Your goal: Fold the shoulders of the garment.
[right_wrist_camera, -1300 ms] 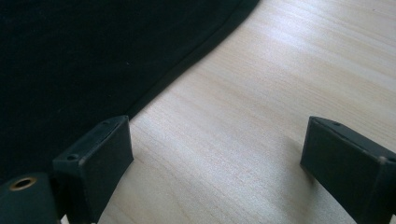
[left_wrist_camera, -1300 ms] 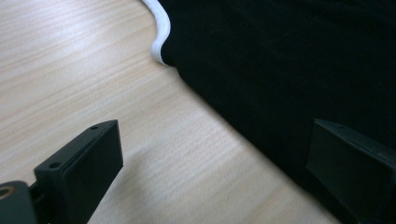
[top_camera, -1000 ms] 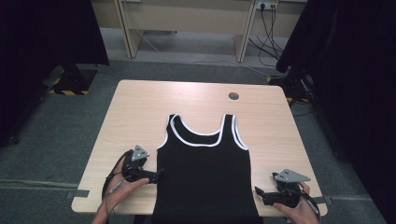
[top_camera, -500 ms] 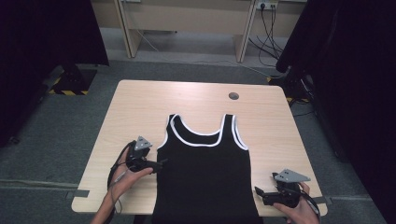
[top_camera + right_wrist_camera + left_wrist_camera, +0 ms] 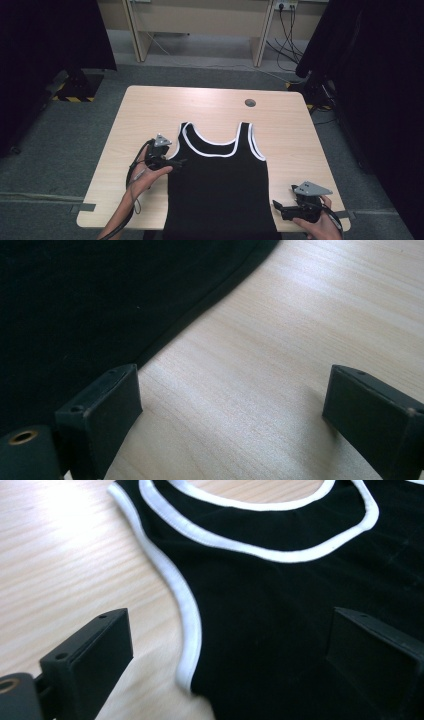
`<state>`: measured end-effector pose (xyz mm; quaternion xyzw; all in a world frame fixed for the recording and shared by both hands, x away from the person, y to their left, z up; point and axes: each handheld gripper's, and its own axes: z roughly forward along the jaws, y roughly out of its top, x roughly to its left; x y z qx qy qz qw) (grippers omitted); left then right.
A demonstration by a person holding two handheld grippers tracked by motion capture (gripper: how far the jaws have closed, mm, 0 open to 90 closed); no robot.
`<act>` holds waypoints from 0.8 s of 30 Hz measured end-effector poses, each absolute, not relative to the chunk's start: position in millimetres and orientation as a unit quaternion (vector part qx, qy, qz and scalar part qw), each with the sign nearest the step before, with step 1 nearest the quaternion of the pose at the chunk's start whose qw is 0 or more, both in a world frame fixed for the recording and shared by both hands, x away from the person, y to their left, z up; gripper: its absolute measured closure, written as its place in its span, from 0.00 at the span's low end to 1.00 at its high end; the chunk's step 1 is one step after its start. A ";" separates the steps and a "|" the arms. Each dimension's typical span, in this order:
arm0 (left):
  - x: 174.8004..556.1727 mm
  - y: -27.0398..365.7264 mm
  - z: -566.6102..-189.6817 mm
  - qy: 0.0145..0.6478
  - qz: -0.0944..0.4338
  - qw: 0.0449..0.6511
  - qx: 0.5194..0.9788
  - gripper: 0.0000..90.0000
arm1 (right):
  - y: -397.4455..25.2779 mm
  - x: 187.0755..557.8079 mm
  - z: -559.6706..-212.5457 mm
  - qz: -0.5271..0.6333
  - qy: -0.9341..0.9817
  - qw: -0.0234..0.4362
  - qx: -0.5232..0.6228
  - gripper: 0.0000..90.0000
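A black tank top (image 5: 220,180) with white trim lies flat on the wooden table (image 5: 210,105), its hem hanging over the near edge. My left gripper (image 5: 181,162) is open at the garment's left armhole. In the left gripper view the white armhole trim (image 5: 192,625) lies between the jaws of my left gripper (image 5: 230,665), low over the cloth. My right gripper (image 5: 275,206) is open near the front right, beside the top's right side edge. In the right gripper view the black cloth (image 5: 100,305) lies by the left jaw, and bare wood lies between the jaws of my right gripper (image 5: 235,415).
A round cable hole (image 5: 250,103) is set in the table near its far edge. Dark curtains (image 5: 50,35) hang to the left and right. A desk frame and cables (image 5: 285,25) stand behind the table. The far half of the tabletop is bare wood.
My left gripper has moved forward and to the right, from the table's left front up to the top's left armhole. The right gripper has stayed in place.
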<state>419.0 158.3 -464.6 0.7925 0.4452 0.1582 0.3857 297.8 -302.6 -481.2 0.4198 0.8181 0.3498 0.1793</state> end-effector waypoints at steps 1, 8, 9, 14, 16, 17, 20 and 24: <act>421.1 156.8 -464.4 0.445 0.158 0.385 0.793 0.04 | -302.6 297.8 -481.3 0.350 0.818 0.179 0.420 0.10; 443.1 148.3 -466.2 0.450 0.167 0.375 0.793 0.06 | -302.8 297.3 -481.4 0.351 0.818 0.179 0.419 0.10; 448.3 147.7 -466.8 0.451 0.166 0.373 0.794 0.07 | -302.9 297.4 -481.4 0.351 0.818 0.179 0.419 0.10; 459.8 145.9 -468.3 0.459 0.163 0.372 0.791 0.09 | -302.9 297.3 -481.4 0.351 0.818 0.179 0.419 0.10; 465.0 144.6 -469.0 0.461 0.161 0.370 0.790 0.10 | -302.9 297.3 -481.4 0.351 0.818 0.179 0.419 0.10; 469.9 142.7 -469.9 0.463 0.165 0.368 0.789 0.10 | -302.9 297.3 -481.4 0.351 0.819 0.178 0.418 0.10; 474.1 140.4 -470.1 0.464 0.166 0.368 0.789 0.11 | -303.0 297.4 -481.5 0.351 0.819 0.178 0.417 0.10; 481.8 136.4 -469.4 0.466 0.168 0.363 0.789 0.11 | -303.1 297.3 -481.4 0.351 0.819 0.178 0.418 0.10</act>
